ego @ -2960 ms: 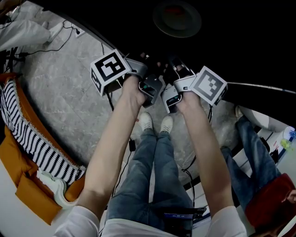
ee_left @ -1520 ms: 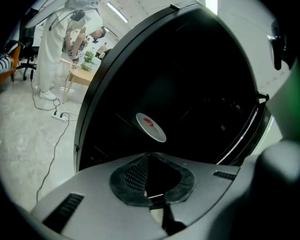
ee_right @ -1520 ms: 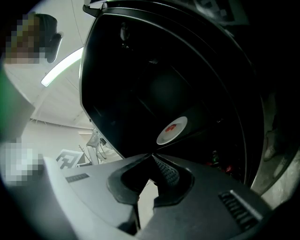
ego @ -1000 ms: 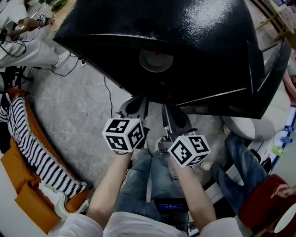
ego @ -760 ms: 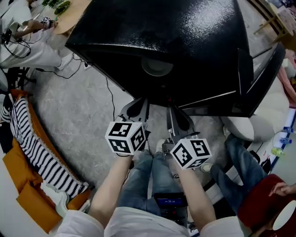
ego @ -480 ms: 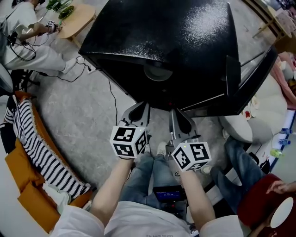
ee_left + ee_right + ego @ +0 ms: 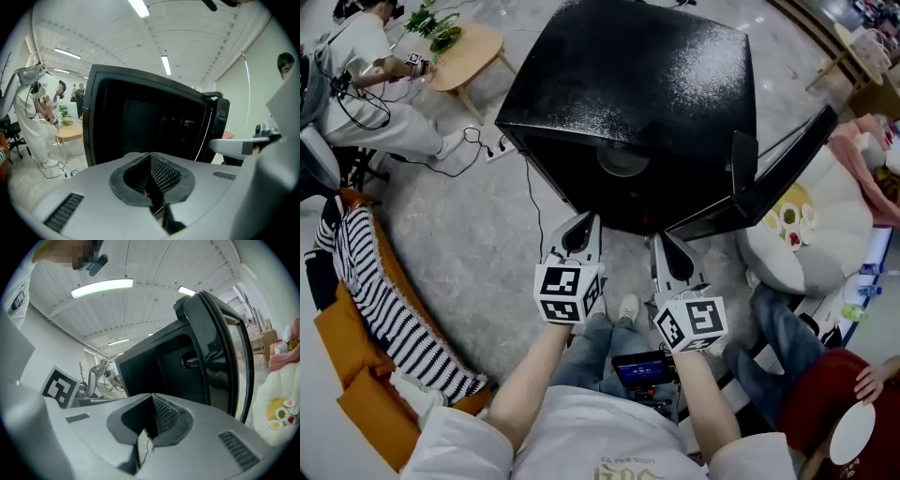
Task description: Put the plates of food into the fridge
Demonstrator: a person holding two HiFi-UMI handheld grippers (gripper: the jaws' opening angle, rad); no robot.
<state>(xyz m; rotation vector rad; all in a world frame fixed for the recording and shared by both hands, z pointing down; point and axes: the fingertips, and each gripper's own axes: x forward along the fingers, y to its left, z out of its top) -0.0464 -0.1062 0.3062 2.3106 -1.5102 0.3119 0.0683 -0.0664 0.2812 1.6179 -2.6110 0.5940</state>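
A black fridge stands in front of me with its door swung open to the right. Inside its dark cavity a round dark plate rests on a shelf. My left gripper and right gripper hang side by side just outside the fridge's lower front edge, both shut with nothing between the jaws. The left gripper view looks over the left gripper into the dark fridge. The right gripper view shows the right gripper, the fridge and the door.
A white cushion with yellow and green patches lies right of the door. A small wooden table and a person in white are at the far left. Cables cross the floor. A striped cloth lies on an orange seat.
Both grippers have drawn back from the fridge opening toward my body and sit lower in view. The head camera has pulled back, so the whole fridge and its open door show. The plate stays inside.
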